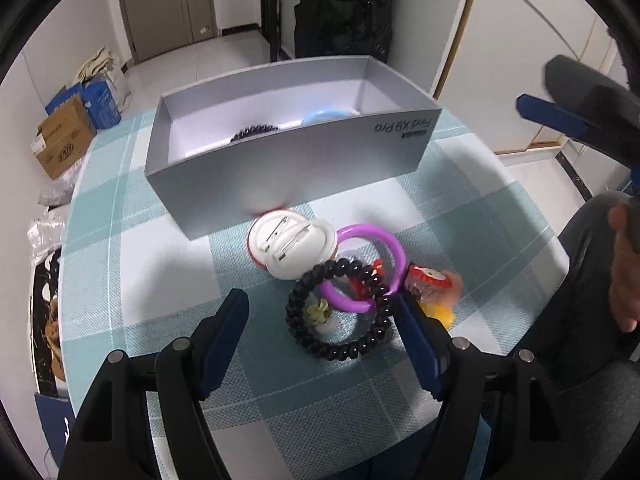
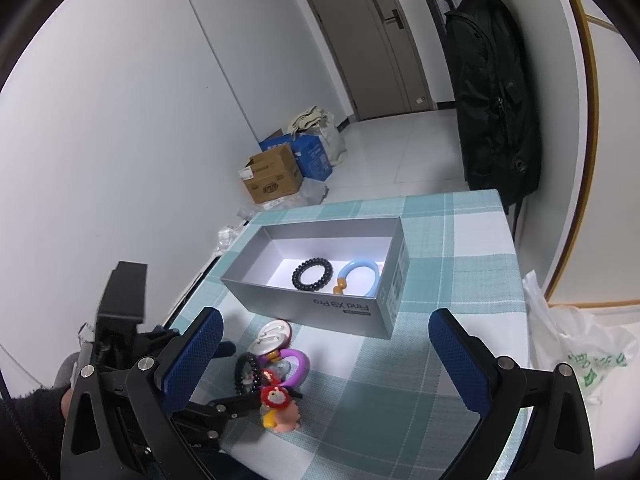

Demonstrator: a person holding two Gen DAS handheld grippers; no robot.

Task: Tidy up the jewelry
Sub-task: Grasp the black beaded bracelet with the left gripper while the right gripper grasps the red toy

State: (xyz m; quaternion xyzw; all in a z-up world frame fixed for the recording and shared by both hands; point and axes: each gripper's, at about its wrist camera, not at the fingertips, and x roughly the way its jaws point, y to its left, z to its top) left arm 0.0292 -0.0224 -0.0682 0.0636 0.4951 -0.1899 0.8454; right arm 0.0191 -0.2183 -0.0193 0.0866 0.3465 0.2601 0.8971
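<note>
One table under a teal-and-white checked cloth point(image 1: 168, 264) carries everything. On it, beyond the fingertips of both grippers, stands one open grey box point(image 1: 280, 168) printed "Find X9 Pro". Inside it lie two pieces: one black beaded bracelet point(image 2: 312, 274) and one light blue ring point(image 2: 360, 278) with an orange end, side by side on the box floor.

Nearer than the box sits a small heap of loose jewelry. Counted there: one purple ring point(image 1: 374, 268), one black coil bracelet point(image 1: 340, 312) overlapping that ring, two white round badges point(image 1: 296, 246) lying backs up with their pins showing, and one red-and-orange trinket point(image 1: 430, 286). A small pale charm lies inside the coil bracelet's loop; its kind cannot be told.

The left gripper point(image 1: 322, 336) points steeply down over the heap, its jaws apart with the black coil bracelet between the blue pads, neither pad pressing on it. The red trinket lies just outside its right finger, and the badges just ahead of its tips.

The right gripper point(image 2: 326, 360) slants down toward the table, jaws wide apart and clasping nothing, with the heap just inside its left finger.
</note>
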